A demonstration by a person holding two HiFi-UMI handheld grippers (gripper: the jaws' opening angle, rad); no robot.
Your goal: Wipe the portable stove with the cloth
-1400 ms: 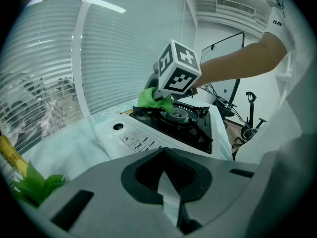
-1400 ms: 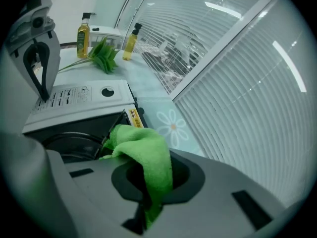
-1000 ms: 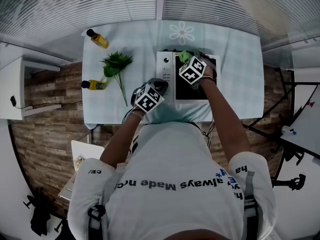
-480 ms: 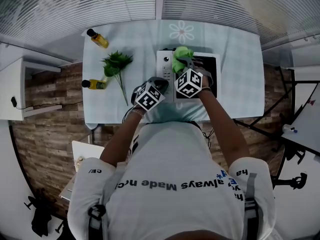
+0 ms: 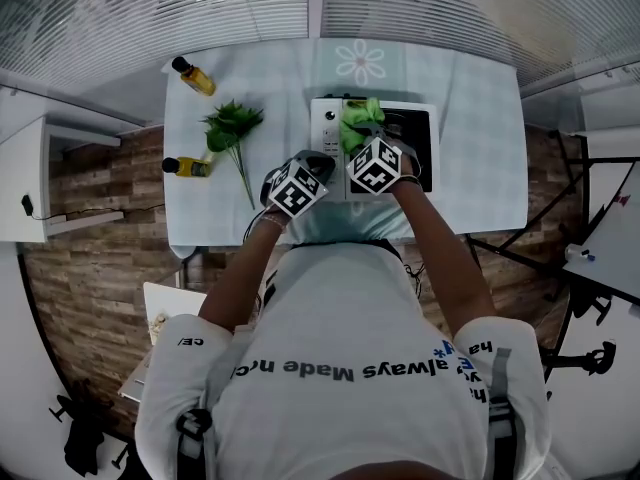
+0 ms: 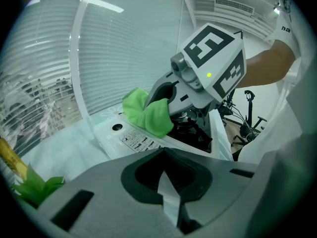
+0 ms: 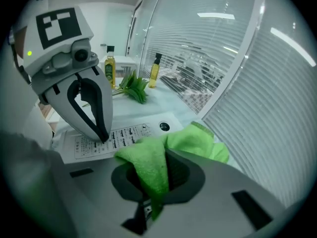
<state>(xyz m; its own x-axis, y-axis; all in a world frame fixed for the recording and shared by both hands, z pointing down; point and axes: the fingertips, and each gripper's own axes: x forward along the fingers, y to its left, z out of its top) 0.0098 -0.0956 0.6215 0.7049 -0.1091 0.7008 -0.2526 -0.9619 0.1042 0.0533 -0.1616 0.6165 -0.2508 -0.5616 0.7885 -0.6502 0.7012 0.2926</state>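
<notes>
Tabletop; cloth within right hand-held gripper

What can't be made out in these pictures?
Head view: the burner is largely covered by the right gripper and the cloth.
Both gripper views: the print on the stove is too small and blurred to read.
Left gripper view: the cloth's own folds hide whether it touches the stove.
Head view and right gripper view: the bottles are too small for their labels to be read.
</notes>
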